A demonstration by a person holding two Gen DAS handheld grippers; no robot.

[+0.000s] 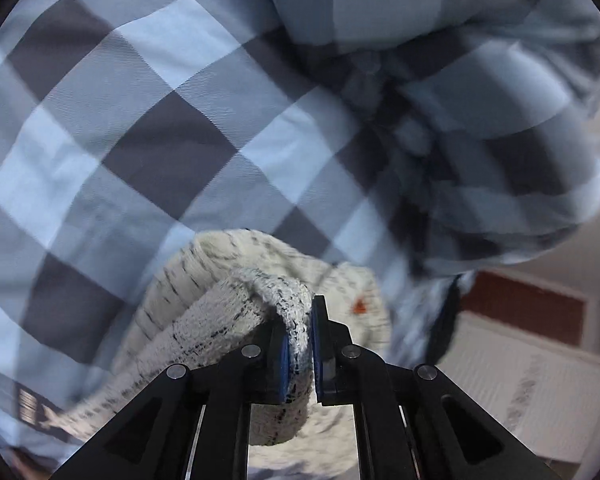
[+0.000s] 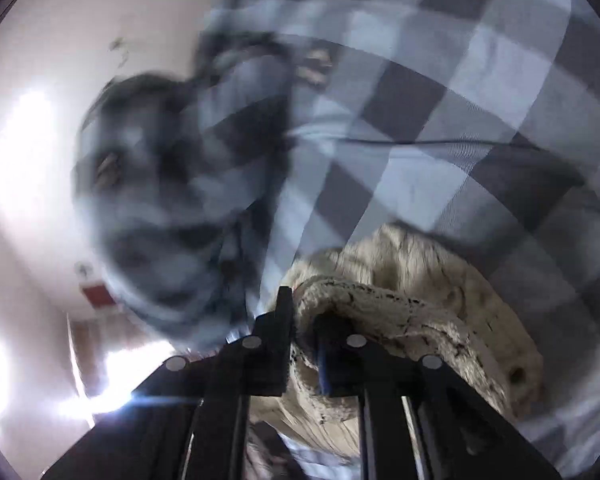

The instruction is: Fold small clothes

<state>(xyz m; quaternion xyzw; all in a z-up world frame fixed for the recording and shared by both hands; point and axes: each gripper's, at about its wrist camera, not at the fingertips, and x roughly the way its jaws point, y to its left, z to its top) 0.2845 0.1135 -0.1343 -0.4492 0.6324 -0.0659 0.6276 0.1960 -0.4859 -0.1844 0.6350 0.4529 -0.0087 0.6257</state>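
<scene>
Left claw, right claw clamped.

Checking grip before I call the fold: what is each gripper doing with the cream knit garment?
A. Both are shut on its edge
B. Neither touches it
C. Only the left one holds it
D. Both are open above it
A: the left gripper and the right gripper each pinch the cream knit garment by its thick rolled edge.

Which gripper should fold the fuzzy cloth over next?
Probably left. The left gripper pinches the cloth squarely between both pads; the right gripper has it bunched around one finger. Close call.
</scene>
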